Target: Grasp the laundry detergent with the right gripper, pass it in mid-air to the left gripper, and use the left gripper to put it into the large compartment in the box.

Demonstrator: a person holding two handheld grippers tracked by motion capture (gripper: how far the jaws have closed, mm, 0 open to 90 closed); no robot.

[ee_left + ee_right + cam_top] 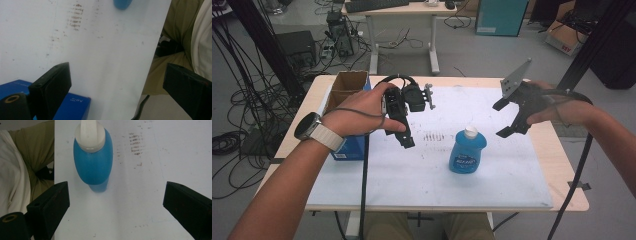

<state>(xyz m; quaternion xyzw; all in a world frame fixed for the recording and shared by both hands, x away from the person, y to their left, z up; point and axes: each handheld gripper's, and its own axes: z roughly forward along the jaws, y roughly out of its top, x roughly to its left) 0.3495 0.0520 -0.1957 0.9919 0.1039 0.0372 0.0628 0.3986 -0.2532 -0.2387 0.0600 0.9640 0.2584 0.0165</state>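
Surface: wooden table [562, 165] w/ 1 white mat [412, 175] over most of its top; faint brown smudge rows mid-mat [434, 136]. Person's knees at the near edge.
Forearms: 2, in from the bottom; watch w/ white band [312, 127] on the left wrist.
Bottles: 1 – blue bottle [467, 151], white cap, upright on the mat, centre-right, nearer the right tool. Nothing touches it. Right gripper view looks down on the cap [90, 136], bottle ahead of the jaw gap, left of its middle.
Left gripper [404, 127]: held above the mat's left part, tips pointing down toward the near side; jaws wide apart, holding nothing. Left gripper view: bare mat between the jaws, bottle's blue base at the top edge [122, 3].
Right gripper [507, 117]: raised over the mat's right side, right of the bottle and apart from it; jaws spread wide, holding nothing. Grey 3-cornered plate on top.
Boxes: 1 – blue carton [347, 107], flaps open, brown inside, at the mat's left edge, partly behind the left hand.
Far bg: grey floor, 1 desk w/ 1 keyboard [377, 5], cable tangles left, 1 teal cabinet [502, 17], 1 cardboard box far right [564, 35].
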